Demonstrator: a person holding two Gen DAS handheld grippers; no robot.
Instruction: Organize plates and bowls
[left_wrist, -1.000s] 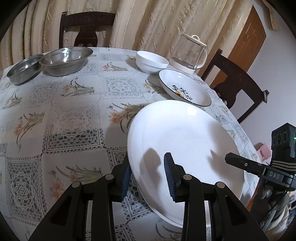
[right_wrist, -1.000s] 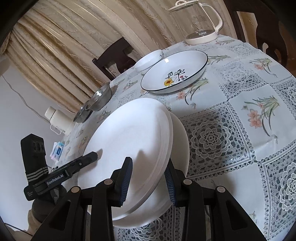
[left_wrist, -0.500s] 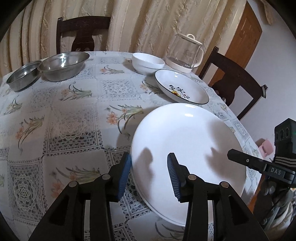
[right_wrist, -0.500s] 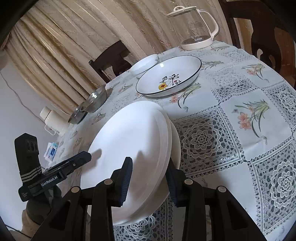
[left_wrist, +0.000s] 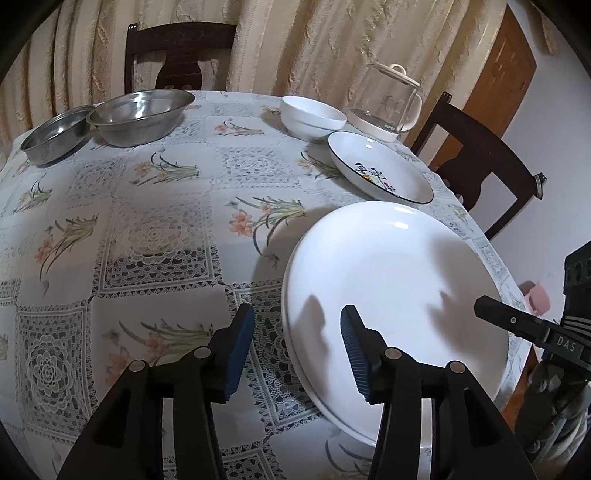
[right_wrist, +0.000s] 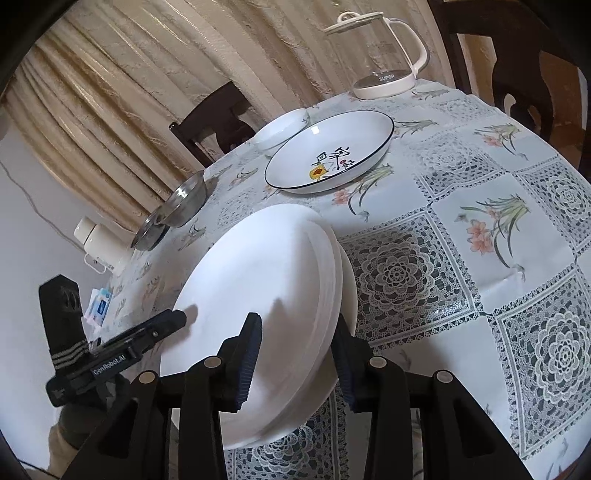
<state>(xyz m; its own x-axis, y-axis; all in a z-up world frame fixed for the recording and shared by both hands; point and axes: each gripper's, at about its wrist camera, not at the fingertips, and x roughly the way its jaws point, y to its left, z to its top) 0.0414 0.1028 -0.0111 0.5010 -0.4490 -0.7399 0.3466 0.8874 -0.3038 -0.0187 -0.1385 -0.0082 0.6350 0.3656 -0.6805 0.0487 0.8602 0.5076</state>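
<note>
Two white plates (right_wrist: 258, 306) sit stacked at the table's near edge, the right gripper (right_wrist: 299, 354) and left gripper (left_wrist: 295, 347) both open astride the rim. Any bump could shove them off; farther back, the patterned plate (right_wrist: 332, 151) remains unstacked.

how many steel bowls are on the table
2. A small shiny steel bowl sits at the table's far left edge, and a larger steel bowl sits right beside it, rims meeting. None other visible; the white plates could hide little.
</note>
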